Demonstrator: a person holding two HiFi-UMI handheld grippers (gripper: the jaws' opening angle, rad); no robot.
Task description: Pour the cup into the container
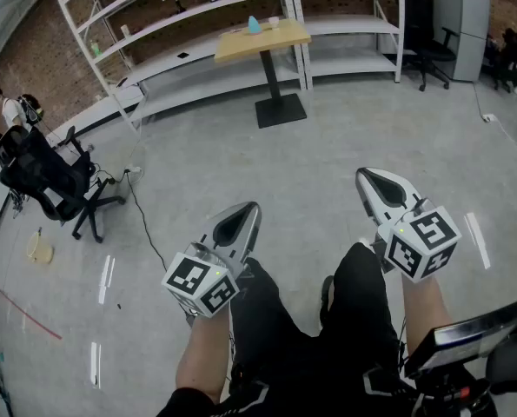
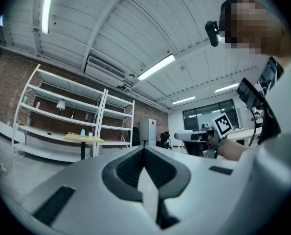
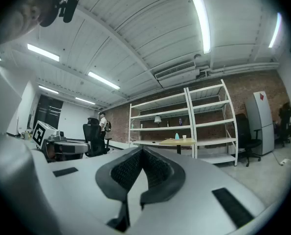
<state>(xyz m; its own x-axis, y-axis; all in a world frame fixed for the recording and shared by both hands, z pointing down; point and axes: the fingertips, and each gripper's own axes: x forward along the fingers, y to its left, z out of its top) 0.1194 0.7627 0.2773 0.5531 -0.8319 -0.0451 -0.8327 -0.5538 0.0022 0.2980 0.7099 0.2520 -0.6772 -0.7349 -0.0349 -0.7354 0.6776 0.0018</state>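
A small white cup and a blue container stand on a wooden table far across the room. My left gripper and right gripper are held level at waist height, both pointing toward that table and far from it. Both are shut with nothing between the jaws. In the left gripper view the closed tips of the left gripper sit below the distant table. In the right gripper view the closed tips of the right gripper sit left of the cup.
White shelving runs along the brick wall behind the table. A black office chair and a floor cable lie to the left. Another chair and a grey cabinet stand at the far right. A person stands far off.
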